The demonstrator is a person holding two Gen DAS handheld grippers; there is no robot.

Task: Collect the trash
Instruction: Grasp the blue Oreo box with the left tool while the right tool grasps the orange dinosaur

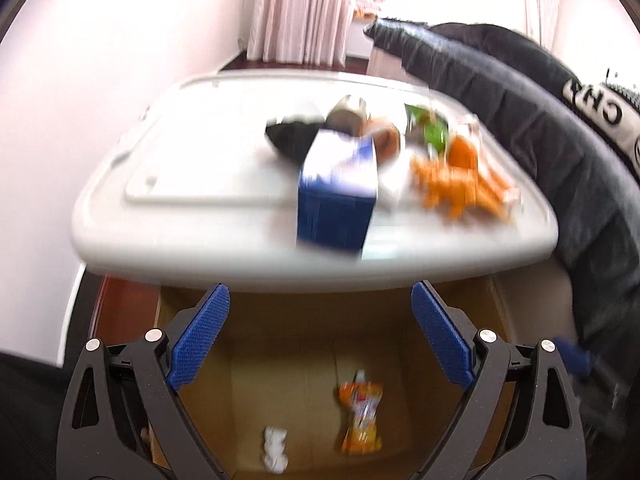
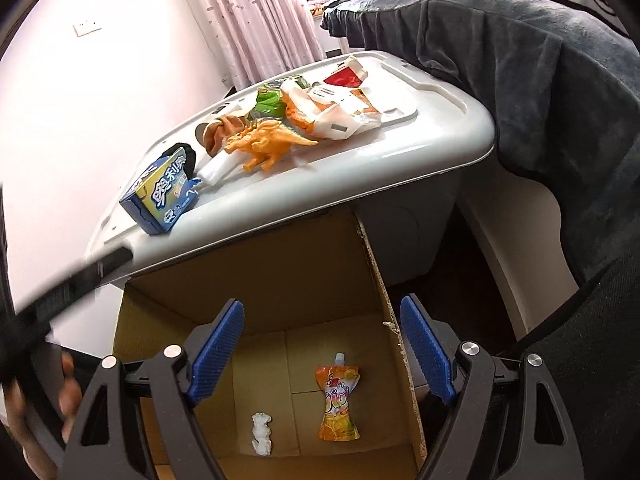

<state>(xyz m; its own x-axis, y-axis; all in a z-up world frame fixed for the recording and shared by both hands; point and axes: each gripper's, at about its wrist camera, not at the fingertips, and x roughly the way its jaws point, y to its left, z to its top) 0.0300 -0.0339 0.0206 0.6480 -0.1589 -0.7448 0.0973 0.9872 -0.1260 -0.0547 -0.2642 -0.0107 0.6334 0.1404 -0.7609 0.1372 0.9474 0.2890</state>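
Both grippers hang open and empty over an open cardboard box (image 1: 280, 332) (image 2: 304, 272) on the floor. In it lie an orange drink pouch (image 1: 360, 414) (image 2: 337, 404) and a crumpled white tissue (image 1: 274, 450) (image 2: 262, 434). My left gripper (image 1: 320, 304) and right gripper (image 2: 322, 316) are both above the box, below the front edge of a white table (image 1: 200, 224) (image 2: 400, 152). On the table lie a blue biscuit box (image 1: 338, 196) (image 2: 162, 196), an orange toy dinosaur (image 1: 456, 190) (image 2: 266, 142), green wrappers (image 1: 430, 130) (image 2: 270, 102) and an orange-white bag (image 2: 336, 116).
A dark grey cushion or blanket (image 1: 540, 128) (image 2: 520, 80) lies to the right of the table. Pink curtains (image 1: 296, 12) (image 2: 256, 20) hang behind. A black object (image 1: 292, 138) and a brown one (image 2: 222, 132) lie on the table too. The left view is blurred.
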